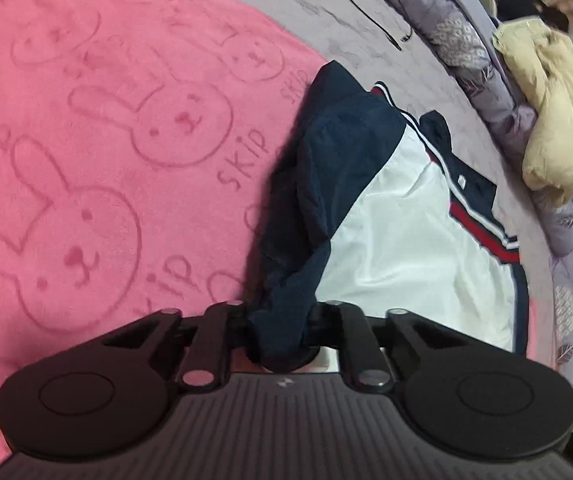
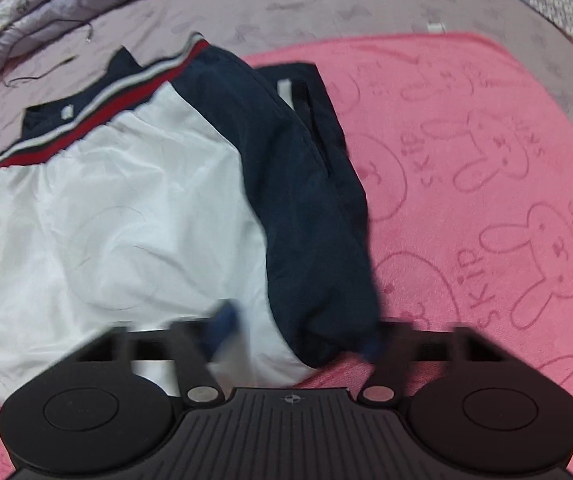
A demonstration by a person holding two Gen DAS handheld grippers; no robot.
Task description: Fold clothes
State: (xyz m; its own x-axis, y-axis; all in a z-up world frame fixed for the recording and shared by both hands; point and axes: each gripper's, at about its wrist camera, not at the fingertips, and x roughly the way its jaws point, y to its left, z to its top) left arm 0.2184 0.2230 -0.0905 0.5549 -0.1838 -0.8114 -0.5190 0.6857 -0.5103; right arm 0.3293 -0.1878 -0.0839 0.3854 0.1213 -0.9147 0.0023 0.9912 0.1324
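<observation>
A navy and white jacket with a red and white striped collar band lies on the bed, partly on a pink rabbit-print blanket. My left gripper is shut on the end of a navy sleeve and holds it close to the camera. In the right wrist view the same jacket lies spread, its navy sleeve running toward my right gripper. The right fingers are wide apart and blurred, straddling the jacket's lower edge, with the cloth lying between them.
The pink blanket covers the purple bed sheet. A rumpled purple quilt and a cream pillow lie along the bed's edge. A thin black cable lies on the sheet.
</observation>
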